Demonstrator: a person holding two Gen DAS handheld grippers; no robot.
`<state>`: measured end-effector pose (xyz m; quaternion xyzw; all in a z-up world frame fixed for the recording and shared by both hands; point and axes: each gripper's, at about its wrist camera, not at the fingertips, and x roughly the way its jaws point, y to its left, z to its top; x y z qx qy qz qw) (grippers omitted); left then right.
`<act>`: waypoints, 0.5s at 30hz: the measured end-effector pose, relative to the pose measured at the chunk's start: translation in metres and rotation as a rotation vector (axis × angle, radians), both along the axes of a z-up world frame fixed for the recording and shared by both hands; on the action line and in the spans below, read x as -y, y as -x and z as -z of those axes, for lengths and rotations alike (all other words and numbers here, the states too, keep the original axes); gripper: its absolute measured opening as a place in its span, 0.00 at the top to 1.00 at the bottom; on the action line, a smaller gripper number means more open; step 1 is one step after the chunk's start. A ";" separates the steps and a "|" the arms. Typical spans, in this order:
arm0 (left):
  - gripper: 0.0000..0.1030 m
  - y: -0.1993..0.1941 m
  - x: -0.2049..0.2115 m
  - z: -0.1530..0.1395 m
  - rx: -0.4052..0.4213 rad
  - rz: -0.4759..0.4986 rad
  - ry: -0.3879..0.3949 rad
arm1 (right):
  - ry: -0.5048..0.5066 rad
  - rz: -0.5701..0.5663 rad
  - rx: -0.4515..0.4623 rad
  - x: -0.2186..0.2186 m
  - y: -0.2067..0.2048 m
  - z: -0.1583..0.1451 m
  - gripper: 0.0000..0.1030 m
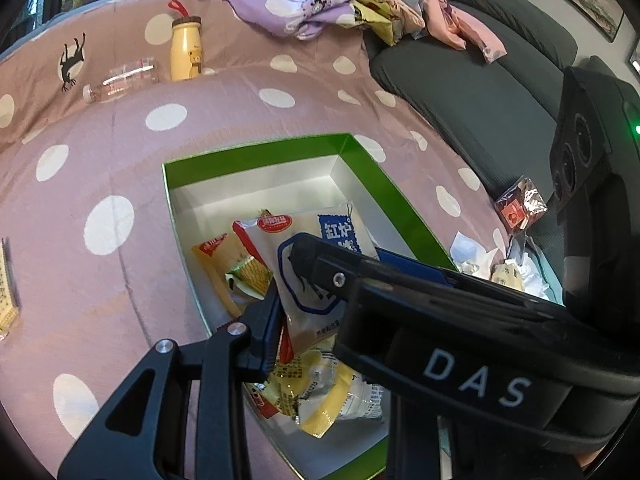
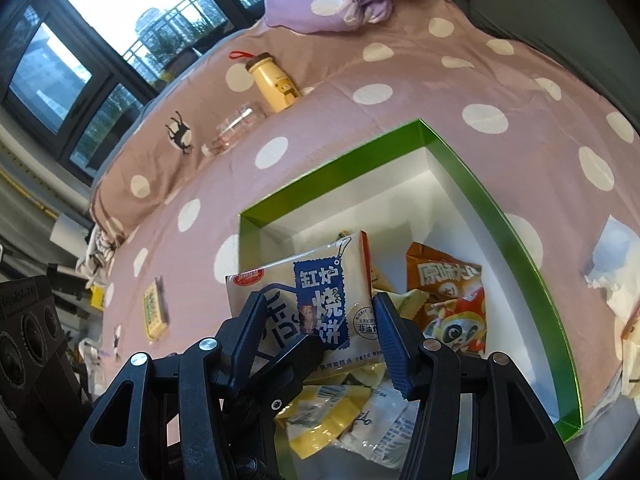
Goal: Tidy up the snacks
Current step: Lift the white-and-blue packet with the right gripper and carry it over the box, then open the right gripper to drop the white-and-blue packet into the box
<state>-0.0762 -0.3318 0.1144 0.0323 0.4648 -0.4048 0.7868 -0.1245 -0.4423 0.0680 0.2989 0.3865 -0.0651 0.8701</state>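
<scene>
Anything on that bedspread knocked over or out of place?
Yes. The clear bottle lies on its side beside the upright yellow bottle. One snack packet sits alone on the spread, outside the green box. Crumpled tissue lies beside the box.

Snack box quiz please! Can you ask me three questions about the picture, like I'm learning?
1. True or false: the green box is empty.
2. Which one stands upright on the dotted bedspread? A: the yellow bottle. B: the clear bottle.
3. Which animal is drawn on the orange packet inside the box?

Key: 1 false, several snack packets lie in it. 2 A, the clear bottle lies on its side. 3 a panda.
</scene>
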 end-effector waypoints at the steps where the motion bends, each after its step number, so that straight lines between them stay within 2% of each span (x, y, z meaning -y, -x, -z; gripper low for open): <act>1: 0.73 0.000 0.001 0.001 -0.005 0.001 -0.002 | -0.002 0.002 -0.005 0.001 0.000 0.002 0.44; 15: 0.73 -0.006 0.006 0.021 -0.080 0.010 -0.010 | 0.001 0.028 -0.054 0.009 -0.006 0.021 0.44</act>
